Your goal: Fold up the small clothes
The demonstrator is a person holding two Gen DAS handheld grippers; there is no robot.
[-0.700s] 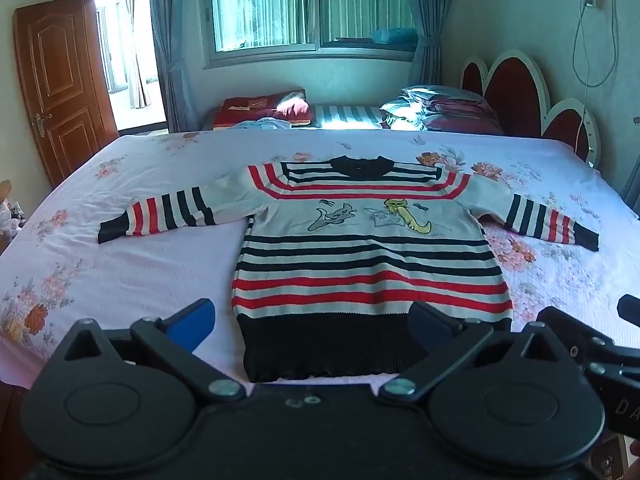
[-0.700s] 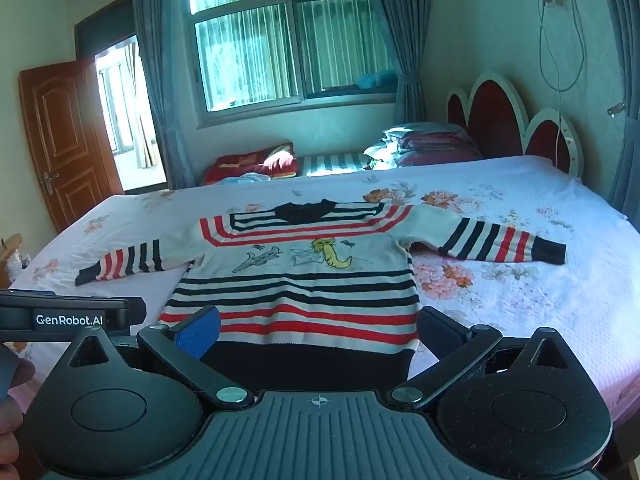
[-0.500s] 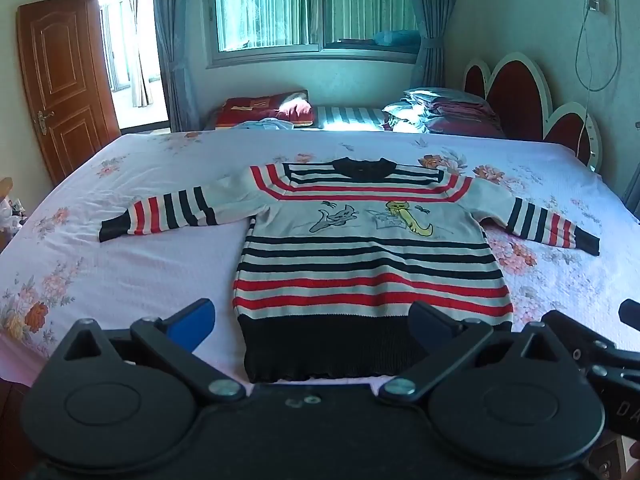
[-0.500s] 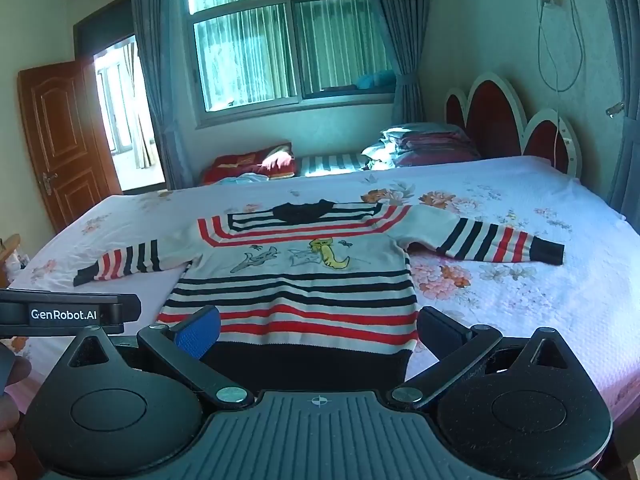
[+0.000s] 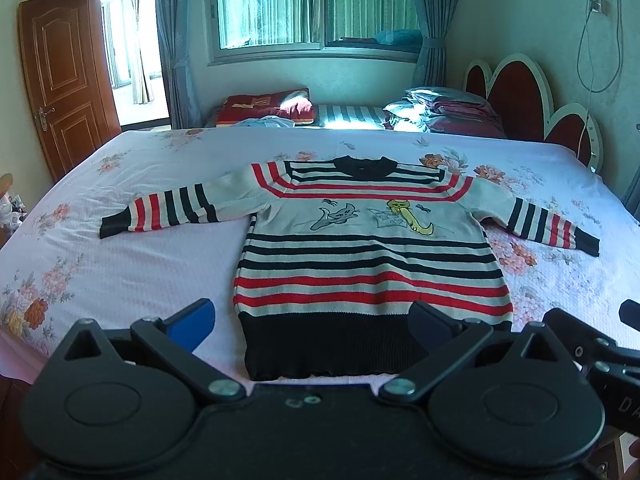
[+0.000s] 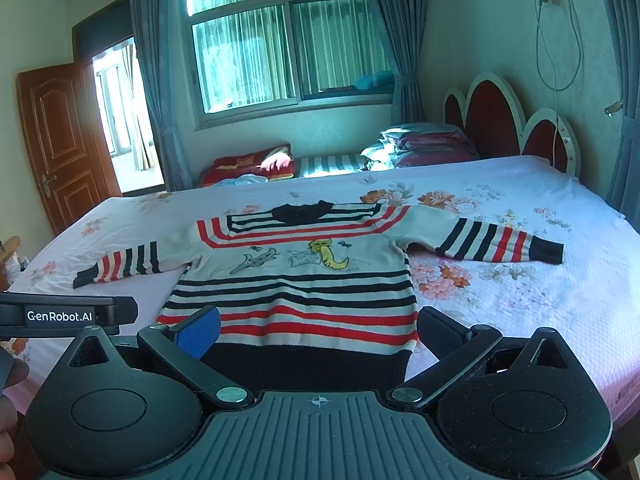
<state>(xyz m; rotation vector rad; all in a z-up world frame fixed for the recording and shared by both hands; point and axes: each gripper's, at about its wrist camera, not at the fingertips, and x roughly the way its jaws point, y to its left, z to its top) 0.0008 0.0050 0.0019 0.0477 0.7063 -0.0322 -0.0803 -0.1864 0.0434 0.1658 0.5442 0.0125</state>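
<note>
A small striped sweater in red, black and white lies flat on the bed, front up, both sleeves spread wide, black hem toward me. Cartoon animals are stitched on its chest. My left gripper hangs open over the near edge of the bed, its jaws wide on either side of the hem and apart from the cloth. My right gripper is open too, above the hem, with nothing between its fingers. The left gripper's body shows at the left edge of the right wrist view.
The bed has a pale floral cover. Folded bedding and pillows are piled at its far side, with a red cushion. A scalloped headboard stands at the right, an open wooden door at the left.
Both views have shifted only slightly; the sweater sits a touch lower in the left wrist view. The sweater lies as before and both grippers stay open.
</note>
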